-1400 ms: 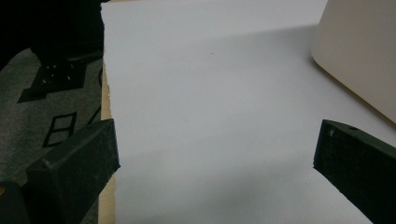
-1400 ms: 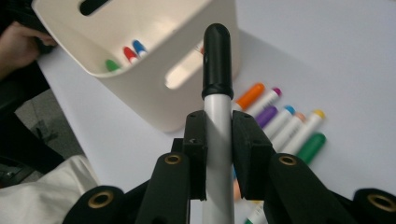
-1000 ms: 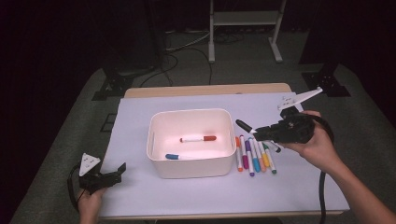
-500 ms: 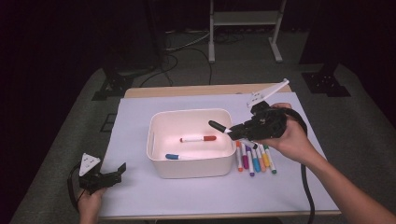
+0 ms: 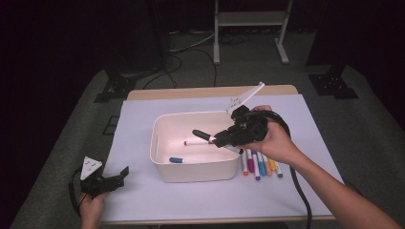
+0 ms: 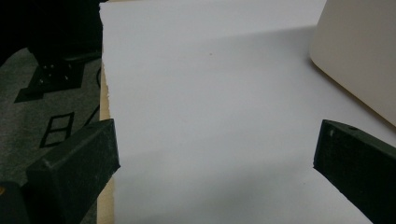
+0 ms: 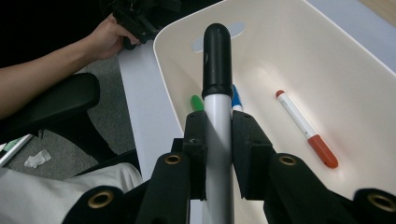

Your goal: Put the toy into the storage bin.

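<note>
Black-capped marker [image 7: 217, 93] sits clamped between the jaws of our right gripper [image 5: 224, 139], white barrel between the pads, cap end jutting out over the open white bin [image 5: 160, 125]. Inside the bin lie a red-capped marker [image 5: 197, 142] on the floor and a blue-capped one [image 5: 176, 160] nearer the front wall; the right gripper view also shows a green tip [image 7: 196, 102] beside the blue, possibly another marker, though most of it is hidden. A row of coloured markers [image 5: 260, 164] lies on the surface just right of the bin. Our left gripper [image 5: 114, 177] rests at the surface's near left corner, well apart from the bin, jaws wide with nothing between them.
</note>
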Tool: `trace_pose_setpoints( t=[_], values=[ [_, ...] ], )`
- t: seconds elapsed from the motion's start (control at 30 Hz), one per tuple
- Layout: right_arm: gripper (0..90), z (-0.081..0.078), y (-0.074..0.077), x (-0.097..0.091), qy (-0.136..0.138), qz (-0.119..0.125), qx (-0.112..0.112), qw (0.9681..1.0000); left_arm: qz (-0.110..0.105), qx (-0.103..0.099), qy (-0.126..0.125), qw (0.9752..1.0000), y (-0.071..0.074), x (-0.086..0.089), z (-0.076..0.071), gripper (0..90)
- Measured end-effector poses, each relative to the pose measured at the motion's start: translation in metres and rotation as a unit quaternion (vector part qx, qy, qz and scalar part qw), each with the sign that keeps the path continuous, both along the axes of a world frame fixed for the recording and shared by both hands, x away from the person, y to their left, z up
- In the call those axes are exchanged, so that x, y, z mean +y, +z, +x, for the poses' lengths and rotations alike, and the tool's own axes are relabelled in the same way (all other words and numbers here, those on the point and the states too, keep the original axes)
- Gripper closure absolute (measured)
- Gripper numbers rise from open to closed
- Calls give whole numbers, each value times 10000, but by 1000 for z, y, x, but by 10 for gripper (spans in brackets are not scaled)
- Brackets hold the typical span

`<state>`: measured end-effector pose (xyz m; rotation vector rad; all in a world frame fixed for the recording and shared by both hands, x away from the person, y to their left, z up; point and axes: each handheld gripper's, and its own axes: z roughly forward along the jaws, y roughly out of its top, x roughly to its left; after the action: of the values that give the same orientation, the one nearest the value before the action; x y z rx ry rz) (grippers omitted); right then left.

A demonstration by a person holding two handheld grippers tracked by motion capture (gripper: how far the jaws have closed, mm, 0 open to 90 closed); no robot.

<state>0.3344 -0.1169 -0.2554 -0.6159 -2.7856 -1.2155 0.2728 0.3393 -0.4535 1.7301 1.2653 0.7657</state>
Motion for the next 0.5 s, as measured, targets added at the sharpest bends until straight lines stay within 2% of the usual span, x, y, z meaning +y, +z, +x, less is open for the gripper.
trace_pose_setpoints(
  t=[0.27, 0.5],
  values=[
    [756, 6, -5, 14, 147, -48, -3, 9999, -3, 2, 1, 10000, 0, 0, 0, 0],
    [756, 12, -15, 34, 324, -117, 72, 9994, -3, -2, -6, 10000, 0, 0, 0, 0]
  ],
)
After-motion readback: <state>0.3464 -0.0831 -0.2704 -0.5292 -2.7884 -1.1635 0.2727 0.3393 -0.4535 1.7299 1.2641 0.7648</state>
